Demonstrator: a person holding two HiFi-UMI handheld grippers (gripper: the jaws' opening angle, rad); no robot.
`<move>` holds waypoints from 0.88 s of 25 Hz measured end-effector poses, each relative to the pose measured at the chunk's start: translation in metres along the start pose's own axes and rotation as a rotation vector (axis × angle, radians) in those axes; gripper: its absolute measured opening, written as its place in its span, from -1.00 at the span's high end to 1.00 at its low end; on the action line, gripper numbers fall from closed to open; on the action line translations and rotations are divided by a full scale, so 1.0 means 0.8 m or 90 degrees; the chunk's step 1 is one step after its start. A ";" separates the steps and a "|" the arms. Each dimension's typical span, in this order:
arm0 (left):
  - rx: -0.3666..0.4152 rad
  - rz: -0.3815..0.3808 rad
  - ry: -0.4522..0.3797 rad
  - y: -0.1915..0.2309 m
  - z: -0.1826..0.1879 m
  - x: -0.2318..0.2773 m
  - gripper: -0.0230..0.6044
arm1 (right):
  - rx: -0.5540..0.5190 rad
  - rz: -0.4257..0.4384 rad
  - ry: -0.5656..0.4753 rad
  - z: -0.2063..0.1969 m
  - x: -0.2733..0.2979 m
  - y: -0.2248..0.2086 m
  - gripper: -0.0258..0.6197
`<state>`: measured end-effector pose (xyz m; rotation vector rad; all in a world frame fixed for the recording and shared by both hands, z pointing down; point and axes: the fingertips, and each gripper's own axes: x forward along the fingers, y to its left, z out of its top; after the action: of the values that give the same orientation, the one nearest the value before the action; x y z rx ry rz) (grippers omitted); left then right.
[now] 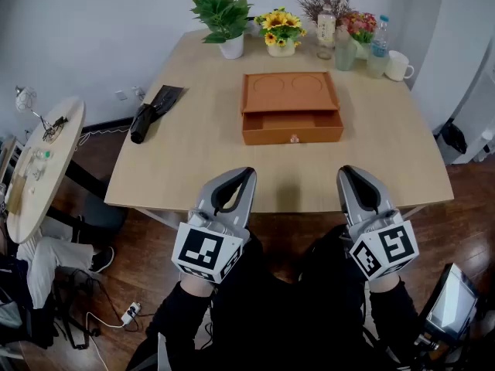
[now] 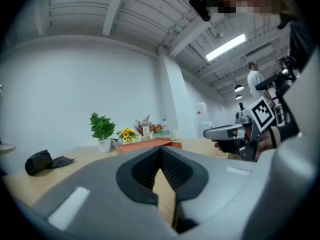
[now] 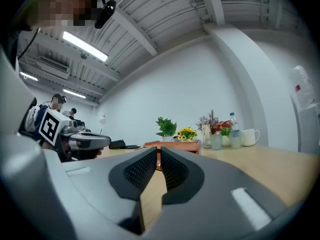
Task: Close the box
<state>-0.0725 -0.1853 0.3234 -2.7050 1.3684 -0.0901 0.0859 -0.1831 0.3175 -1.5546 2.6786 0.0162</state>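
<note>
An orange wooden box [image 1: 292,93] lies on the far half of the light wooden table [image 1: 193,161], its drawer [image 1: 292,126] pulled out toward me. In the gripper views the box [image 2: 145,144] [image 3: 172,145] shows low and far ahead. My left gripper [image 1: 246,173] hovers at the table's near edge, left of the box and well short of it, shut and holding nothing. My right gripper [image 1: 345,171] hangs level with it to the right, also shut and holding nothing. Each gripper view shows its own closed tips [image 2: 160,151] [image 3: 158,151] with the other gripper beside them.
Along the table's far edge stand a potted green plant [image 1: 224,18], sunflowers [image 1: 282,31], flower vases [image 1: 348,41], a water bottle [image 1: 379,41] and a white mug [image 1: 398,66]. A black folded item [image 1: 155,110] lies at the left. A round side table [image 1: 39,161] stands left.
</note>
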 end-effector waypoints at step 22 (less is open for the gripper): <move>0.010 -0.158 0.345 0.108 -0.113 0.126 0.57 | -0.136 0.178 0.328 -0.071 0.129 -0.117 0.47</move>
<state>-0.0912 -0.3241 0.4029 -2.9445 1.1019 -0.9066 0.1144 -0.3206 0.3714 -1.3665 3.3826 -0.1079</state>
